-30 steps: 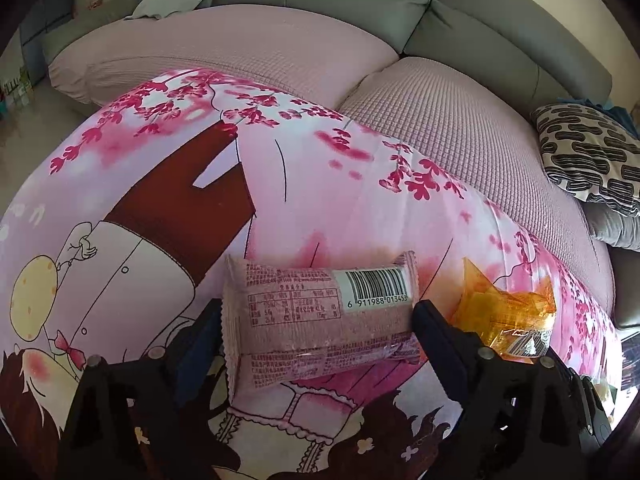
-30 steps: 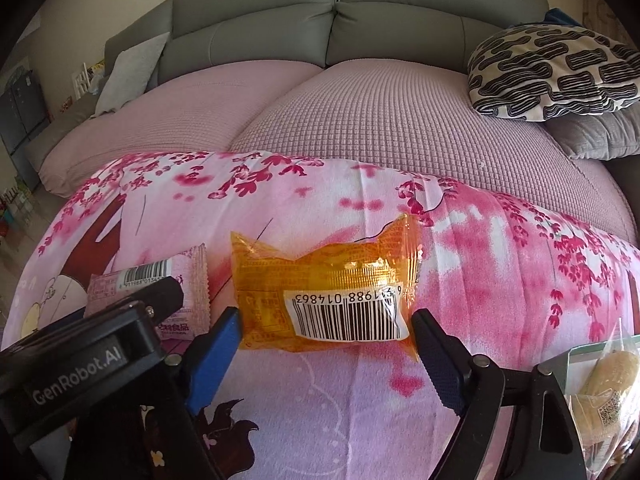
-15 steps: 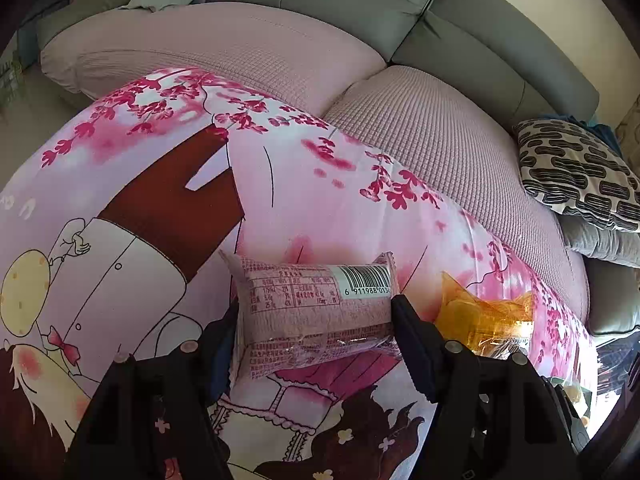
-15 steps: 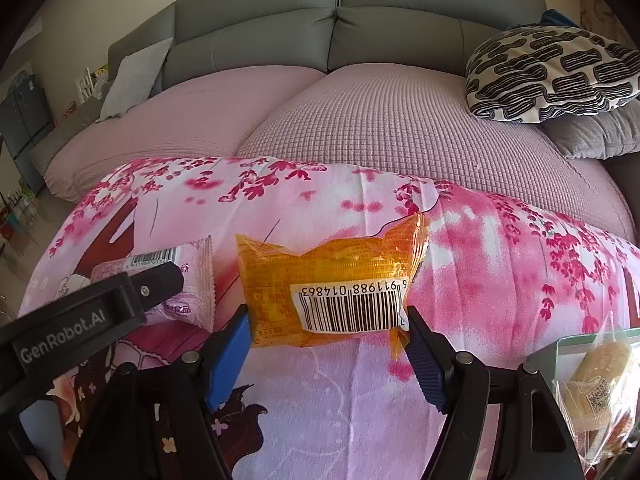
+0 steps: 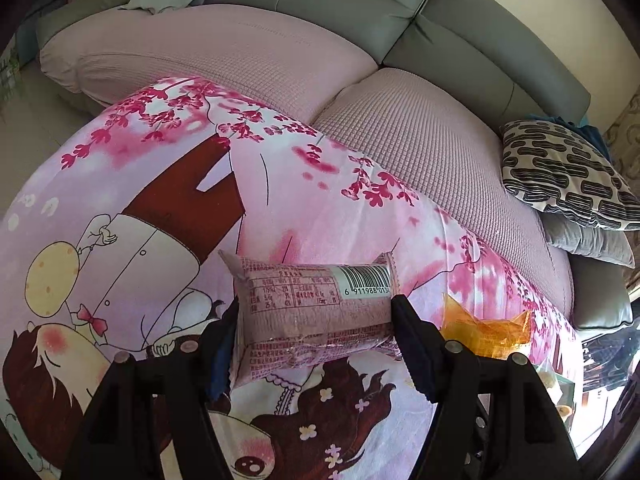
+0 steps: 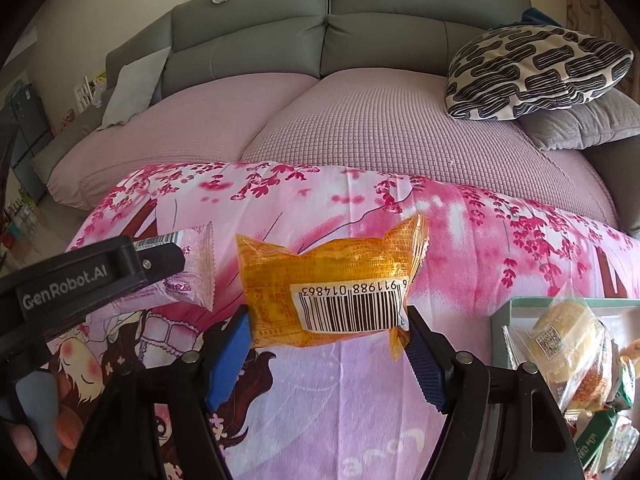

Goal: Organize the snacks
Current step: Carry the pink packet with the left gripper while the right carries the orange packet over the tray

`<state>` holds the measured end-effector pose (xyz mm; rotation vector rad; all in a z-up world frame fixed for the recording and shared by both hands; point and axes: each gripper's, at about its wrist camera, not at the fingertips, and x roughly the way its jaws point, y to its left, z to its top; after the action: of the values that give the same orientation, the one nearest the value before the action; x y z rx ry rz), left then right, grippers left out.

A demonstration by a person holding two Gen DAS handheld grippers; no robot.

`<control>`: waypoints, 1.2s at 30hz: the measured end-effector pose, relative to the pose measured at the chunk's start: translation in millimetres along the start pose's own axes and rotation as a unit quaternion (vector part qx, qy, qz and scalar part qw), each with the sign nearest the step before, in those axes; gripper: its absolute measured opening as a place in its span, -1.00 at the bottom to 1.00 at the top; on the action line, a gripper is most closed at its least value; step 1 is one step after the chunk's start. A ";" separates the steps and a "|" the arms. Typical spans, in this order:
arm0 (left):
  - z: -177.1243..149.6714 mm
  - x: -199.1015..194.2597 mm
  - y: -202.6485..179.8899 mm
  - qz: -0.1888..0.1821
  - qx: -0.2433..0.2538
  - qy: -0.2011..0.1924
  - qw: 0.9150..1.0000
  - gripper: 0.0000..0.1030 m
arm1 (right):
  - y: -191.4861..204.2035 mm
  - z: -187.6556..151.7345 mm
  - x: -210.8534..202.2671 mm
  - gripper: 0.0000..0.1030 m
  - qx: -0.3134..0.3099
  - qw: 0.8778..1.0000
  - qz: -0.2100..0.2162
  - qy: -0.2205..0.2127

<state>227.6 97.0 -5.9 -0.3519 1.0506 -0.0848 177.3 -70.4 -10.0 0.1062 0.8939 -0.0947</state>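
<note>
Meanwhile left gripper jaws clamp pink packet, right gripper jaws orange packet; snack box beside.

Snack box right on blanket, sofa behind.

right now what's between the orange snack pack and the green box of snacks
Nothing but bare pink printed cloth. The right wrist view shows the orange pack, gripped in the right tongs, with open cloth stretching to the green box at right.
</note>
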 end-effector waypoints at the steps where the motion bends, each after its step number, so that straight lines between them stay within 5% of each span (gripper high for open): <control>1: -0.9 -4.1 -1.1 0.000 0.002 0.000 1.000 0.39 | -1.6 -2.7 -4.4 0.47 0.002 1.000 0.000 0.001; 11: -18.0 -55.1 -27.0 -0.002 0.043 -0.014 0.999 0.39 | -32.7 -25.4 -61.2 0.47 0.036 0.999 -0.017 -0.009; 18: -48.0 -77.8 -77.8 -0.043 0.096 -0.017 0.994 0.39 | -100.8 -56.1 -101.6 0.47 0.103 0.992 -0.073 -0.014; 28: -120.6 -77.7 -197.8 -0.137 0.232 0.037 0.962 0.39 | -208.6 -95.4 -133.9 0.47 0.212 0.967 -0.142 -0.007; 36: -156.1 -66.5 -238.4 -0.142 0.284 0.059 0.946 0.39 | -247.7 -110.6 -134.3 0.47 0.248 0.955 -0.161 0.004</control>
<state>83.4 -149.7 57.0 0.0312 1.0373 -0.6614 -23.0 -296.1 13.2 0.4289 0.8736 -0.6248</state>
